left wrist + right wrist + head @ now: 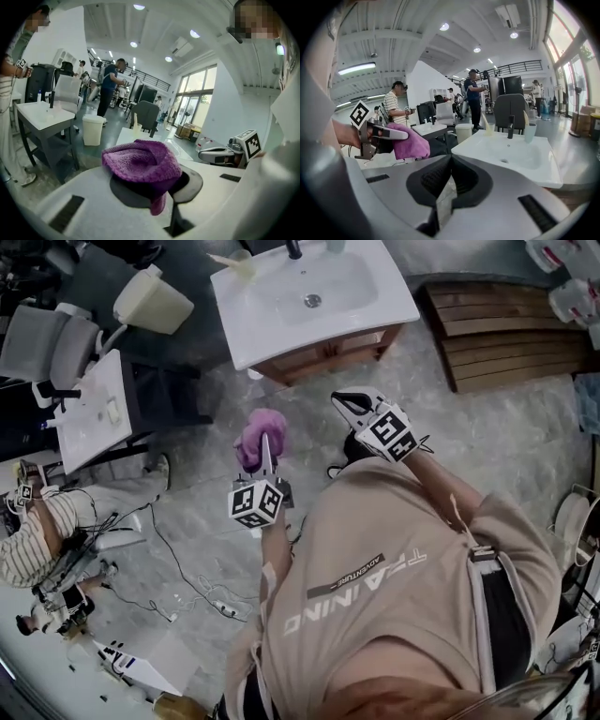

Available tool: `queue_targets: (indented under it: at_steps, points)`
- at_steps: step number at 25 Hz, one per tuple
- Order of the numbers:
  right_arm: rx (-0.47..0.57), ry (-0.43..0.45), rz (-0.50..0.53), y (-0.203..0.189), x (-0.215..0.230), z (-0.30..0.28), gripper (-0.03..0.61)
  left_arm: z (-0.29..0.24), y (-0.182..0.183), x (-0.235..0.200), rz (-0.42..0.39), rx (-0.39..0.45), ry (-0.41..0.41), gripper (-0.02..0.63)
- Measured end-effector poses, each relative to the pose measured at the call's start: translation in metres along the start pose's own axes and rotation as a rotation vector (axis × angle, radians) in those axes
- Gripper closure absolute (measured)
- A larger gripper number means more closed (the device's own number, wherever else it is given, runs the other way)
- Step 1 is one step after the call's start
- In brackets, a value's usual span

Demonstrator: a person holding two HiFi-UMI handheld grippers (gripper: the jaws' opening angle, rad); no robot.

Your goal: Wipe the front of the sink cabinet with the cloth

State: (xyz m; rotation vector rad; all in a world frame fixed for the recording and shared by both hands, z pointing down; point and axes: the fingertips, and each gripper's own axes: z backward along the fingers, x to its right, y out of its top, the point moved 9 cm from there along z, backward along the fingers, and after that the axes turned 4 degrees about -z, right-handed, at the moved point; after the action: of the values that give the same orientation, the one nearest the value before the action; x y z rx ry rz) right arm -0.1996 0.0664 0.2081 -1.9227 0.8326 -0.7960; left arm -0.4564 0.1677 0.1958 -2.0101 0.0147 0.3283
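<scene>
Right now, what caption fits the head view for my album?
Person with purple cloth in the left gripper, facing the white sink cabinet.

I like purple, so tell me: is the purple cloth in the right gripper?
No, the left gripper clamps the purple cloth; the right gripper is empty.

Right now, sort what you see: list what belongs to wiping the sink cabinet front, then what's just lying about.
For the job:
purple cloth, clamped in the left gripper
wooden sink cabinet under the white basin
right gripper, shut and empty

Lying about:
cream bin
grey office chair
white side table
floor cables
slatted wooden platform
</scene>
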Motion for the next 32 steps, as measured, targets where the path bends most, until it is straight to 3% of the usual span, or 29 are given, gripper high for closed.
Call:
queue_targets:
  at_steps: [5, 10, 15, 24, 32]
  points:
    - [-0.002, 0.004, -0.047, -0.001, 0.048, -0.024, 0.566, -0.041, 0.015, 0.001, -0.081, -0.052, 0.007, 0.565]
    - [0.006, 0.029, -0.075, 0.006, 0.068, -0.048, 0.566, -0.070, 0.027, -0.010, -0.046, -0.075, 0.017, 0.565]
    - [-0.008, 0.031, -0.096, 0.010, 0.068, -0.067, 0.566, -0.096, 0.036, -0.023, -0.041, -0.126, -0.039, 0.565]
    - [0.002, -0.103, -0.182, -0.002, 0.035, -0.070, 0.566, -0.125, 0.025, -0.057, -0.090, -0.238, -0.214, 0.565]
    - [-0.044, -0.224, -0.285, -0.042, 0.020, -0.111, 0.566, -0.171, -0.022, -0.111, -0.144, -0.426, -0.303, 0.565]
